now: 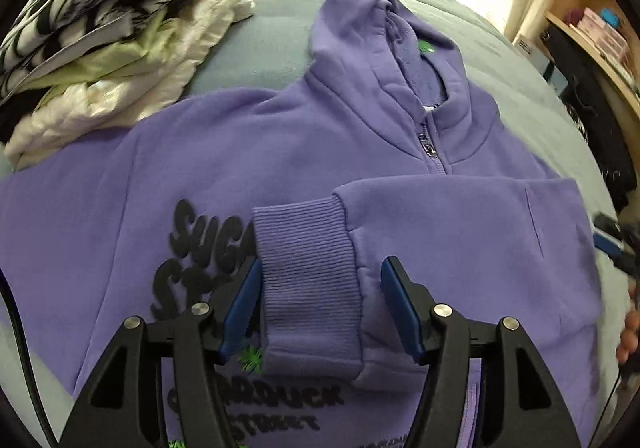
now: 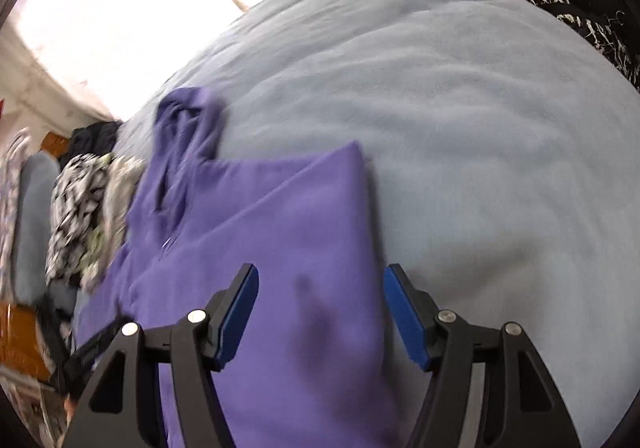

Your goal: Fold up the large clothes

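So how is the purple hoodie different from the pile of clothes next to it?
The purple hoodie is one garment spread flat, while the pile of clothes is several pieces stacked up. The hoodie is plain purple with dark lettering; the pile mixes a black-and-white pattern, pale green and white. The hoodie has one sleeve cuff laid across its front; the pile looks already folded. Both lie on the same pale blue blanket.

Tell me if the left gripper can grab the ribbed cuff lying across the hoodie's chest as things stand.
Probably yes. The left gripper is open with the ribbed cuff lying flat between its fingers on the purple hoodie; nothing covers it.
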{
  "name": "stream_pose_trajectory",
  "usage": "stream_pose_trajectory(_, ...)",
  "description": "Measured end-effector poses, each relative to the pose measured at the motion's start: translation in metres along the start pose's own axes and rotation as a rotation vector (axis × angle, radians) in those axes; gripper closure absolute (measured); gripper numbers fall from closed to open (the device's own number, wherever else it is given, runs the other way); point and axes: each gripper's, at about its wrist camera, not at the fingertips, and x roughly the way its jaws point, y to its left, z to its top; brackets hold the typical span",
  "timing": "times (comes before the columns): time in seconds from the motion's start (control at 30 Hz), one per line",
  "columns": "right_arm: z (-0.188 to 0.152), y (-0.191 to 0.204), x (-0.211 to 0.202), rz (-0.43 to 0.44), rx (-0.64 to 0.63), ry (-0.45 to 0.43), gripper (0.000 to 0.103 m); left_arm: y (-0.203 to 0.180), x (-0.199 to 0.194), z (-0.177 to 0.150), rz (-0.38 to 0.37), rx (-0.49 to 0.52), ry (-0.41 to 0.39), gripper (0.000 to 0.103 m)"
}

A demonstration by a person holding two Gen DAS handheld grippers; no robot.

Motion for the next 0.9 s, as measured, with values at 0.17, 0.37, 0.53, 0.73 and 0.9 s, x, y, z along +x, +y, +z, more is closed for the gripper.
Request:
stream_pose_trajectory(0.17,0.014,-0.009,0.04,-0.037,0.025,0.053,0.067,-0.005,-0.005,0.012,-0.028,0.008,-0.059,0.098)
stream_pose_trajectory(0.37,0.011,-0.001,0.022,-0.046,-0.033,-0.093,0.091,-0.004,-0.01,0.028,0.095,0.027,-0.181,0.099)
stream_pose_trajectory(0.53,0.007,-0.01,0.034,-0.09,-0.022,-0.032,0.07,0.025,0.002,0.016,0.002,-0.088,-0.085,0.093)
stream_pose_trajectory(0.73,-0.007,-0.019,0.013,-0.001,-0.012,0.03,0.058,0.05,-0.015,-0.009,-0.128,-0.167,-0.036,0.039)
stream_pose_trajectory(0.9,-0.02,-0.028,0.013,0.043,0.011,0.053,0.057,0.041,-0.008,-0.014,-0.118,-0.13,-0.007,0.039)
